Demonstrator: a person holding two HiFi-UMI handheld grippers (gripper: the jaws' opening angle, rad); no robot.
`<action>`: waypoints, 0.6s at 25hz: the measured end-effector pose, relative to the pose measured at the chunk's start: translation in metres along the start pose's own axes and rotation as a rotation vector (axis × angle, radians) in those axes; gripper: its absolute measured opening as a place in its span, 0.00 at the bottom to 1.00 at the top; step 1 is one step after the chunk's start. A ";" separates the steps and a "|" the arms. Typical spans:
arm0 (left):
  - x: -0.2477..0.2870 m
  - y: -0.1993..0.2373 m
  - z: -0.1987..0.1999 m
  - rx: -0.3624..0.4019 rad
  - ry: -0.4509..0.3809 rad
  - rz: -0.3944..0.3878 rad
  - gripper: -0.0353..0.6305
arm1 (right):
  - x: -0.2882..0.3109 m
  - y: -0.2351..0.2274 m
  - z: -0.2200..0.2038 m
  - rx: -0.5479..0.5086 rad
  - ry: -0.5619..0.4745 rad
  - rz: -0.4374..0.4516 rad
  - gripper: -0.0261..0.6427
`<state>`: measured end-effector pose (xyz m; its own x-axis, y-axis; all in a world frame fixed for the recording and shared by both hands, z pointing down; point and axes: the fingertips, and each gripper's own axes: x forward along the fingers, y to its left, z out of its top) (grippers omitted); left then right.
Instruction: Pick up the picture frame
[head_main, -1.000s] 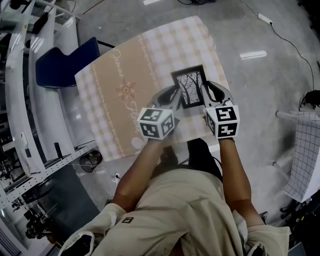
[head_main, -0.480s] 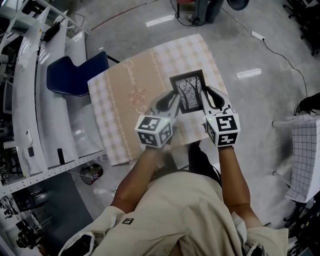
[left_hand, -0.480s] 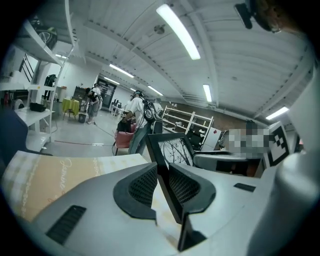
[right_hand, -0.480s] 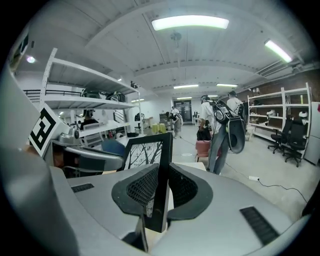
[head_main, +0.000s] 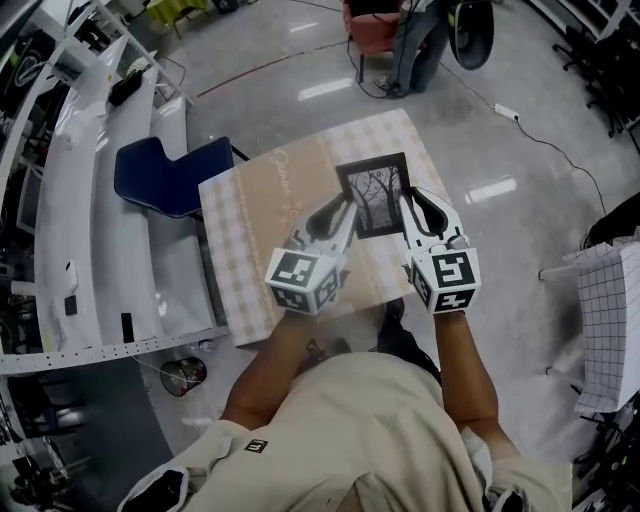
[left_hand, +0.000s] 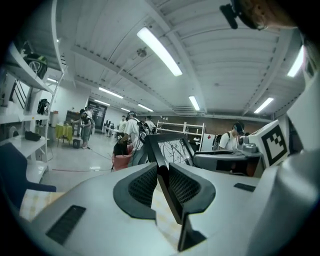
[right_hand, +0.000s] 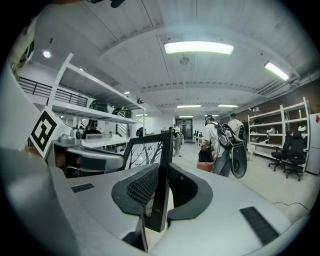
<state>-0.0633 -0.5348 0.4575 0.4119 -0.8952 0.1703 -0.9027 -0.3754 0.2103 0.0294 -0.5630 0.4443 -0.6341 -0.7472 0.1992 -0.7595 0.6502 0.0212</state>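
The picture frame (head_main: 375, 195) is black, holds a bare-tree print, and hangs in the air above the table, gripped on both sides. My left gripper (head_main: 347, 212) is shut on its left edge and my right gripper (head_main: 406, 210) on its right edge. In the left gripper view the frame (left_hand: 172, 148) stands edge-on and tilted between the ribbed pads (left_hand: 144, 184), with the gripper (left_hand: 163, 181) clamped on it. Seen from the right gripper view, the frame (right_hand: 145, 152) rises upright out of that gripper (right_hand: 162, 189).
Below lies a table with a beige checked cloth (head_main: 260, 220). A blue chair (head_main: 165, 175) stands at its left, beside white shelving (head_main: 90, 200). People (head_main: 415, 40) stand on the floor beyond the table. A gridded cloth (head_main: 610, 320) hangs at the right.
Both grippers have kept their hold while the frame rose higher off the table. The table looks smaller and more of the floor and the room shows.
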 end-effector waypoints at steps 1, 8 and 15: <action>-0.006 -0.001 0.010 0.022 -0.019 -0.003 0.17 | -0.004 0.005 0.009 -0.006 -0.021 -0.001 0.15; -0.050 -0.017 0.061 0.120 -0.124 -0.023 0.17 | -0.037 0.034 0.066 -0.065 -0.138 -0.017 0.15; -0.086 -0.031 0.087 0.186 -0.199 -0.056 0.17 | -0.067 0.058 0.097 -0.107 -0.206 -0.031 0.15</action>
<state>-0.0812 -0.4675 0.3521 0.4460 -0.8945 -0.0327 -0.8941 -0.4469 0.0307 0.0133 -0.4888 0.3375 -0.6354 -0.7722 -0.0072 -0.7662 0.6292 0.1305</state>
